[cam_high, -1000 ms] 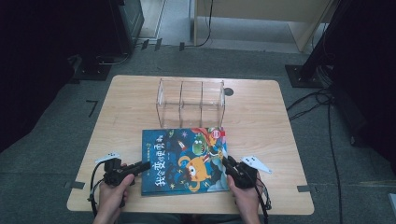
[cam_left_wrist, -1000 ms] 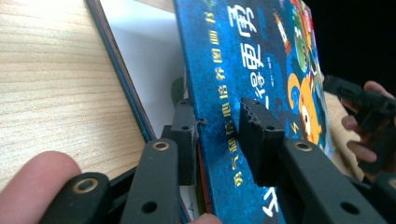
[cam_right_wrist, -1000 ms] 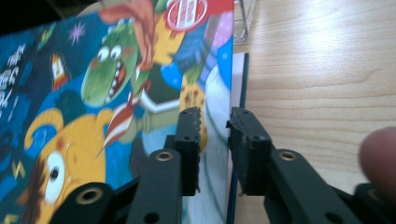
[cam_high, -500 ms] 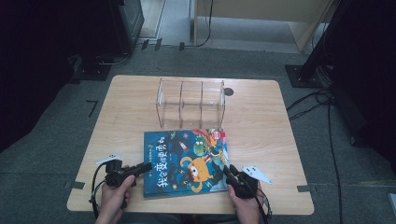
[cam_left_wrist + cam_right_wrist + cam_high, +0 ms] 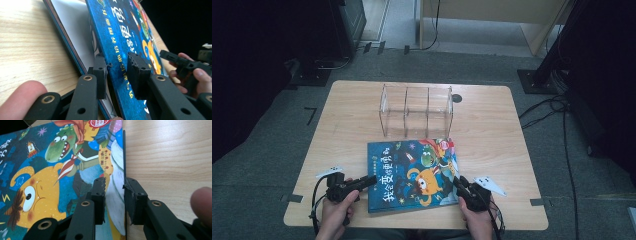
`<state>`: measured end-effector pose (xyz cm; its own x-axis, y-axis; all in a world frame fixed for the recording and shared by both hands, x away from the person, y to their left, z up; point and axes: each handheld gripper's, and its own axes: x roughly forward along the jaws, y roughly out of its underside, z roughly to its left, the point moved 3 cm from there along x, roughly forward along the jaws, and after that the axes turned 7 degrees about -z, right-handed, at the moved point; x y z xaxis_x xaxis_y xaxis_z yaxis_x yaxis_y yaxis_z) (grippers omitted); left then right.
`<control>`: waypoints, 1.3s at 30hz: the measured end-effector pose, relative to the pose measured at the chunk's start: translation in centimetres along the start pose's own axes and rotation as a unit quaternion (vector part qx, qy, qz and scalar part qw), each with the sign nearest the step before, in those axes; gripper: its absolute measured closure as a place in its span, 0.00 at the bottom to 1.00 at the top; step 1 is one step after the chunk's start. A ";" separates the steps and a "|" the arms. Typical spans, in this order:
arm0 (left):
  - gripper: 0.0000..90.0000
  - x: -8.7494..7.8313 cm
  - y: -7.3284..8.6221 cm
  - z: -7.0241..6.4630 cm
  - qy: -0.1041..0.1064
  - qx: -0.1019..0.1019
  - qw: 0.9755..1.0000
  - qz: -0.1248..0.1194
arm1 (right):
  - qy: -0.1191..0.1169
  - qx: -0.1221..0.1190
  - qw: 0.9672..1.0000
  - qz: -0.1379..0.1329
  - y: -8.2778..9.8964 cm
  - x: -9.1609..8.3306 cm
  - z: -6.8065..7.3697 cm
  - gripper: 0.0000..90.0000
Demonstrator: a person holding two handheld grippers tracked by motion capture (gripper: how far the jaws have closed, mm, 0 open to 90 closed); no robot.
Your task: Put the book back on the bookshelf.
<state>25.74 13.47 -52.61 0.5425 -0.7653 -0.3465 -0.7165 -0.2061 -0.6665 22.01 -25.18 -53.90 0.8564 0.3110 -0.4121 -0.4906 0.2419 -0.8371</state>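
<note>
A picture book (image 5: 412, 170) with a blue cartoon cover lies on the wooden table (image 5: 352, 110), near the front edge. My left gripper (image 5: 373, 180) reaches its left edge. In the left gripper view, the raised cover (image 5: 120, 30) passes at a slant between the jaws of this gripper (image 5: 117, 62), with a white page (image 5: 72, 27) under it. One jaw is below the cover and one above, with a gap left. My right gripper (image 5: 458, 181) is at the book's right edge. There this gripper (image 5: 113, 182) straddles the edge: one jaw over the cover (image 5: 50, 157), the other over bare wood, nothing pinched.
A clear acrylic rack (image 5: 417, 110) with three compartments stands just behind the book, mid-table. A dark round hole (image 5: 456, 98) sits in the tabletop beside it. Black stands and cables ring the table on the grey floor. A hand (image 5: 197, 77) with the other gripper shows across the book.
The right gripper has slid a little toward the near edge along the book's right side. The book has shifted very slightly. The left gripper has stayed put.
</note>
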 end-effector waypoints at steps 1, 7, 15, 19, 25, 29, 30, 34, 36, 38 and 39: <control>0.80 -0.1 -0.1 -0.1 0.003 -0.003 1.000 -0.002 | -0.003 -0.002 1.000 0.000 0.0 0.0 0.0 0.79; 0.82 0.0 -0.1 0.0 0.000 -0.012 1.000 -0.002 | -0.042 -0.022 0.999 0.010 0.0 -0.2 -0.1 0.61; 0.87 -0.1 -0.2 0.5 0.022 -0.053 0.998 -0.010 | -0.080 -0.022 0.996 0.042 0.5 -0.5 0.1 0.47; 0.88 -0.2 -0.2 0.4 0.026 -0.055 0.998 -0.011 | -0.047 -0.054 0.997 0.032 0.6 -1.0 0.2 0.37; 0.89 -0.2 -0.3 0.4 0.033 -0.060 0.998 -0.015 | -0.036 -0.058 0.997 0.030 1.5 -2.3 0.0 0.21; 0.89 -0.3 -0.4 0.2 0.037 -0.063 0.997 -0.017 | -0.039 -0.068 0.996 0.048 2.1 -2.6 0.5 0.15; 0.89 -0.3 -0.4 0.1 0.038 -0.064 0.997 -0.017 | -0.038 -0.075 0.995 0.050 2.1 -2.5 0.6 0.15; 0.90 -0.2 -0.4 -0.3 0.041 -0.062 0.997 -0.015 | -0.031 -0.098 0.993 0.057 2.2 -2.2 0.9 0.13; 0.90 -0.2 -0.5 -0.5 0.041 -0.058 0.997 -0.016 | -0.032 -0.114 0.991 0.063 2.3 -2.2 1.2 0.13; 0.90 -0.2 -0.6 -0.7 0.043 -0.058 0.997 -0.017 | -0.032 -0.130 0.989 0.069 2.4 -2.1 1.4 0.11; 0.90 -0.3 -0.7 -0.8 0.042 -0.057 0.997 -0.018 | -0.031 -0.134 0.988 0.072 2.4 -2.0 1.6 0.10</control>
<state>25.73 13.34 -51.52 0.5330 -0.8039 -0.2638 -0.7450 -0.2982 -0.5966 18.83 -23.78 -54.56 0.7654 0.3818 -0.5180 -0.5392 -0.0587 -0.8401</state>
